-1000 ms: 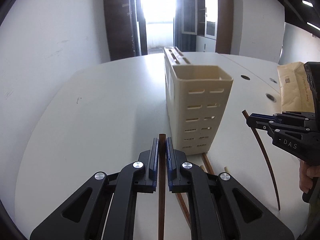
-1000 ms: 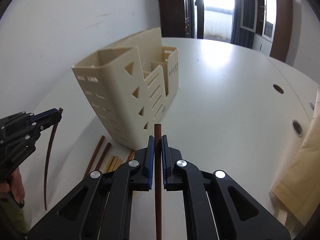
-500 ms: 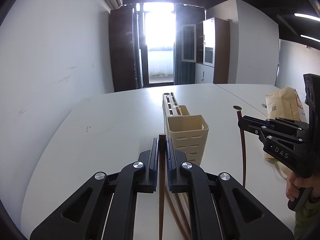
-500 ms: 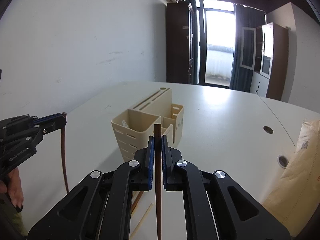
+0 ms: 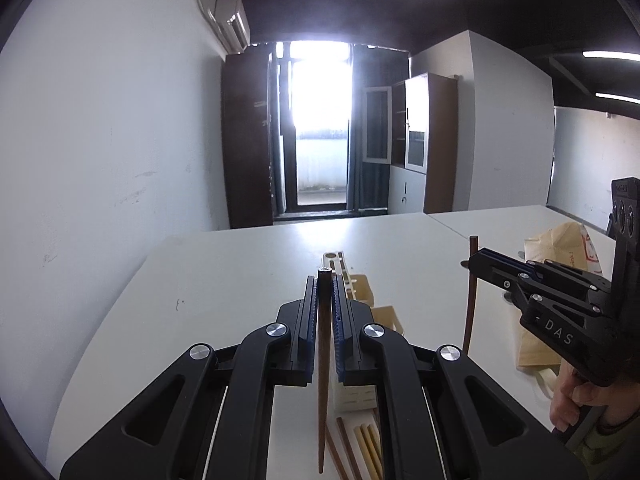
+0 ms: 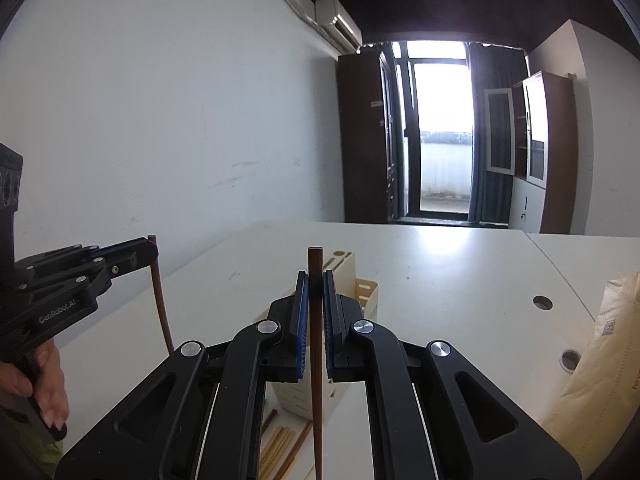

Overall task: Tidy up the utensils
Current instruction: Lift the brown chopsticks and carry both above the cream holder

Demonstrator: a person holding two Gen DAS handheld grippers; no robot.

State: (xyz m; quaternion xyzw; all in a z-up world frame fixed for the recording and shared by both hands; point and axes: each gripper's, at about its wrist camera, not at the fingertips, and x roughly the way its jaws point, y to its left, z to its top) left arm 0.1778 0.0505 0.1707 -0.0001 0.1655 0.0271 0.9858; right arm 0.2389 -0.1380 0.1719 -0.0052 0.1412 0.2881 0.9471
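Left claw (image 5: pixel 325 300): clenched on one dark chopstick (image 5: pixel 322 360).
Right claw (image 6: pixel 314 300): clenched on another dark chopstick (image 6: pixel 316 360).
Holder (image 6: pixel 344 268): on the worktop (image 6: pixel 440 272), at 12 o'clock, below both claws.
Left to do: loose chopsticks (image 5: pixel 362 446) at 6 o'clock; none seen slotted.

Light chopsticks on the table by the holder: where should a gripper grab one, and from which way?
A guess: come straight down from above and pinch one light chopstick across its thin width. They lie flat and close together beside dark chopsticks, just in front of the holder, so pick an outer one, clear of the holder.
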